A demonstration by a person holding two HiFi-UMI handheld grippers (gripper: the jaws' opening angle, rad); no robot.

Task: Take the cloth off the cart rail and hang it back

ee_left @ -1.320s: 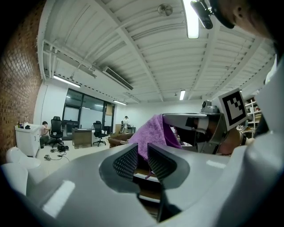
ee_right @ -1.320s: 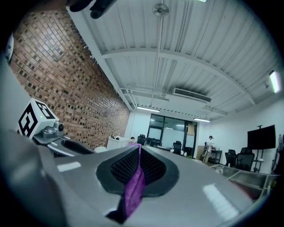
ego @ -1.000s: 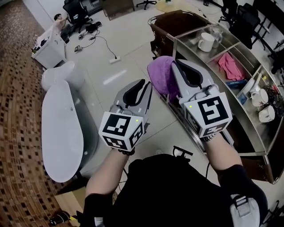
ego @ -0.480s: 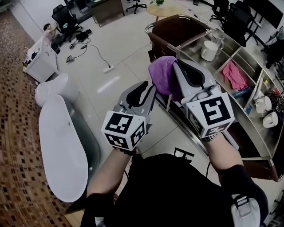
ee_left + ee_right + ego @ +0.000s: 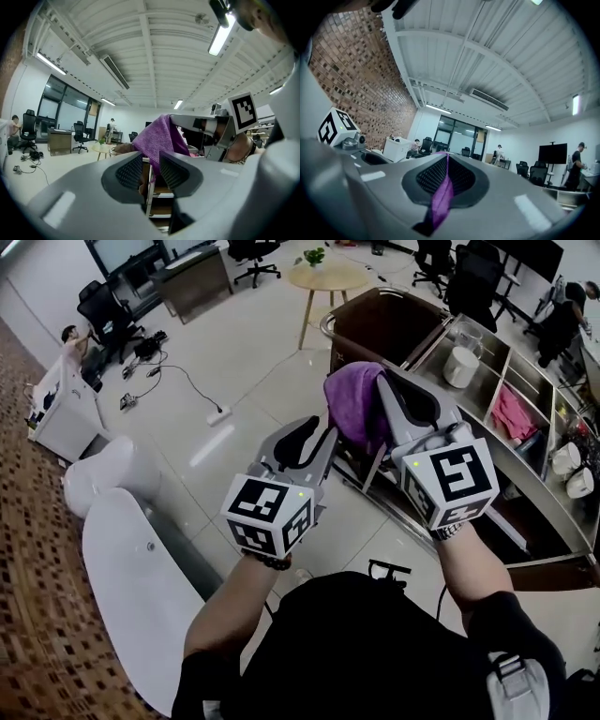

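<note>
Nearest, the left claw (image 5: 314,432) is releasing: its jaws are opening, and in the left gripper view the 2 pads stand apart with nothing pressed between them. The cloth's (image 5: 157,136) lower edge hangs just past their tips. It looks placed there to catch that free end and spread it.

Just beside it and higher, the right claw (image 5: 382,381) is clenched on the cloth (image 5: 354,404). In the right gripper view a thin purple strip (image 5: 442,199) runs down between its closed pads. This 1 pinch carries the whole weight, so the fabric drapes in a bunch from the claw's left side.

The cloth is off the rail (image 5: 506,532), lifted above the near edge of the cart (image 5: 424,341), apparently kept high to clear the frame before rehanging.

Beyond lie a round desk (image 5: 328,277) and office chairs.
</note>
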